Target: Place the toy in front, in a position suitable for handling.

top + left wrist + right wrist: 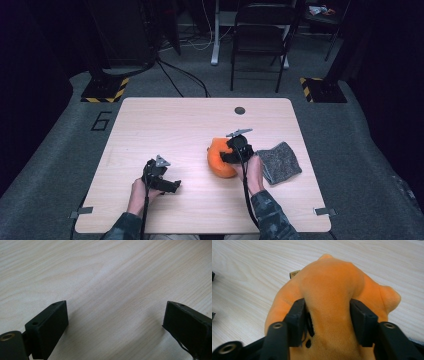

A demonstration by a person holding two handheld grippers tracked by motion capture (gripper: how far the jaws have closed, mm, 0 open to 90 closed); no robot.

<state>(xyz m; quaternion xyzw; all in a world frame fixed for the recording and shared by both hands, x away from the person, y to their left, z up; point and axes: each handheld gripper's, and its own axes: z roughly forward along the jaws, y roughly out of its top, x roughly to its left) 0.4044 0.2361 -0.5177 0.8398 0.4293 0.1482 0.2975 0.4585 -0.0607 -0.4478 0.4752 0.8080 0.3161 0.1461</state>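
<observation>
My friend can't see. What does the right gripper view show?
An orange plush toy is squeezed between the right gripper's two black jaws, which press into its soft sides. Pale wooden table lies behind it.

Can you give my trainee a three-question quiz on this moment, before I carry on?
1. True or false: the right gripper has its jaws pressed into the orange plush toy.
2. What lies between the jaws of the left gripper? A) the plush toy B) the grey cloth C) nothing
3. On which side of the plush toy does the grey cloth lie in the high view?

Key: 1 true; 2 C, only bare table shows there; 3 to its right.
</observation>
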